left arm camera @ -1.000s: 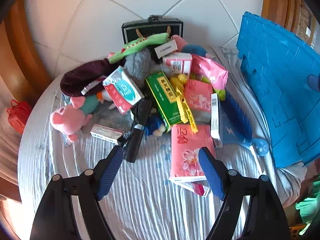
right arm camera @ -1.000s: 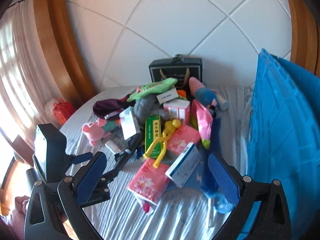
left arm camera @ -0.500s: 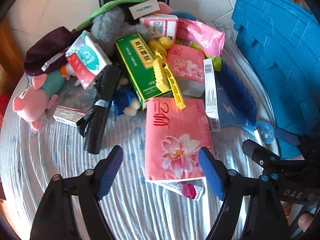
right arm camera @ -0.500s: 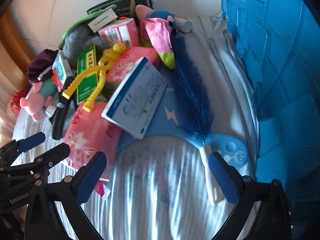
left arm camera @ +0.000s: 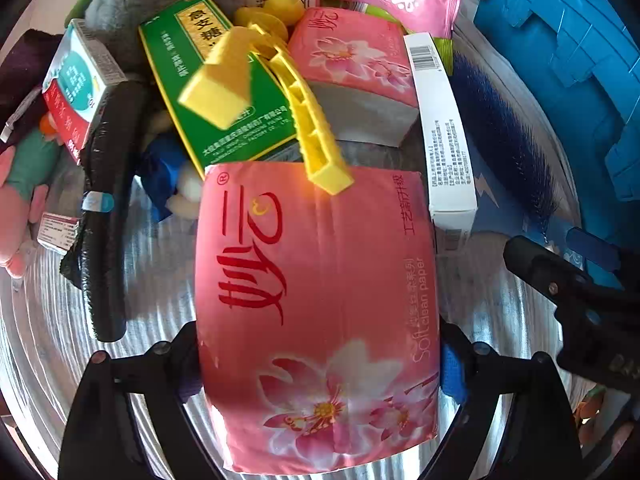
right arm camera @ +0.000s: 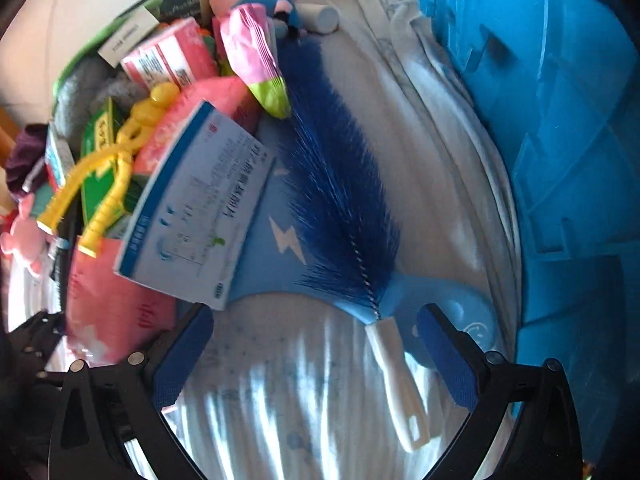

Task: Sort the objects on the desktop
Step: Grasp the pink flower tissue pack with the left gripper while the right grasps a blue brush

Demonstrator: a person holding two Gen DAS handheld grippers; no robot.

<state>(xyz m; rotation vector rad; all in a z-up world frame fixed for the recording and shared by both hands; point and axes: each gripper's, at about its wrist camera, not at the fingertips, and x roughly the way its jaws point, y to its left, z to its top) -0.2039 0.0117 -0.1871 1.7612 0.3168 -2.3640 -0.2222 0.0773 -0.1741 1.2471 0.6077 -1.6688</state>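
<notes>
My left gripper straddles the pink tissue pack at the counter's near edge, jaws wide against its long sides, its length running away from me. My right gripper gapes around the brush handle.

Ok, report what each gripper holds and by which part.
The left gripper straddles the pink tissue pack across its near end, a pad at each side; whether it is clamped cannot be told. The right gripper is open, holding nothing.
</notes>
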